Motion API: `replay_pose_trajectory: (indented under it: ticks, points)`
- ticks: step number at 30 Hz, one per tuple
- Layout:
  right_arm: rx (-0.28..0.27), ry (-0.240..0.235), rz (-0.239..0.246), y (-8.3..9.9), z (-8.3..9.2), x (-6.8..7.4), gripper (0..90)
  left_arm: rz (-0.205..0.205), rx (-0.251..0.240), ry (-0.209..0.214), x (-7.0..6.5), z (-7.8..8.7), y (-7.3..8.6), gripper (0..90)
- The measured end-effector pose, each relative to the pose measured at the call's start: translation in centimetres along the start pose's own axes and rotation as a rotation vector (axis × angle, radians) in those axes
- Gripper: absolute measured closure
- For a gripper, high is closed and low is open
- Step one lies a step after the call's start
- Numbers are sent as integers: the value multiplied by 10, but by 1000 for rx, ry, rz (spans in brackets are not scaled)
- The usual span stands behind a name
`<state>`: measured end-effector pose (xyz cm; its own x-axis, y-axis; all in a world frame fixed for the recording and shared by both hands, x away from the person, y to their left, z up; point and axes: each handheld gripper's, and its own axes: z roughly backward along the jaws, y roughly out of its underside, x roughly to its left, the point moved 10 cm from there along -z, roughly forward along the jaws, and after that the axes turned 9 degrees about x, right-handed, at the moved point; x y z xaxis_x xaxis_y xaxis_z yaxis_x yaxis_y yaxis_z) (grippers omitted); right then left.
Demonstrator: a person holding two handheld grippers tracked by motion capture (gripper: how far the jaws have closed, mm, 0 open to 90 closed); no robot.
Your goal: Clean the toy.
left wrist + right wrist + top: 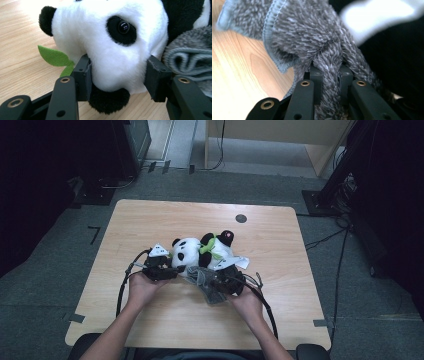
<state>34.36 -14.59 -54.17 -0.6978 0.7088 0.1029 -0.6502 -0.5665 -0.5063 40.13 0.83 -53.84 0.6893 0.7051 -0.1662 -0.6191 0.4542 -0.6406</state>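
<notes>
Your left gripper (117,75) is clamping its two black jaws on the white muzzle of the black-and-white plush panda (110,47), one pad pressing into each cheek, just above the black patch under its chin. Your right gripper (329,75) is pinching a bunched fold of the shaggy grey microfibre cloth (312,42), its jaws nearly together with the fold squeezed between them. That cloth is crowding in against the panda's right side in the left gripper view (190,60), touching the fur beside your jaw. A green felt leaf (53,57) is poking out behind the other jaw, lying on the light wooden table (22,50). From the high view, the panda (187,251) is lying near the table's middle, both grippers (160,265) (220,280) meeting at its near side, with a small dark round disc (241,218) sitting well apart toward the far edge.
</notes>
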Motion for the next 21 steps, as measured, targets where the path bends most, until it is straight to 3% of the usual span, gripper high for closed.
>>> replay_pose_trajectory:
  ticks: [9, 19, 21]
  points:
    - [2, -9, -64, 17, 17, -15, 799, 4, 1, 1, 0, 0, 0, 472]
    - [-9, 4, -109, 29, 31, -30, 798, 5, -5, 2, 0, 0, 0, 472]
    - [-16, -10, -112, 29, 33, -28, 799, 9, -6, 2, 0, 0, -1, 471]
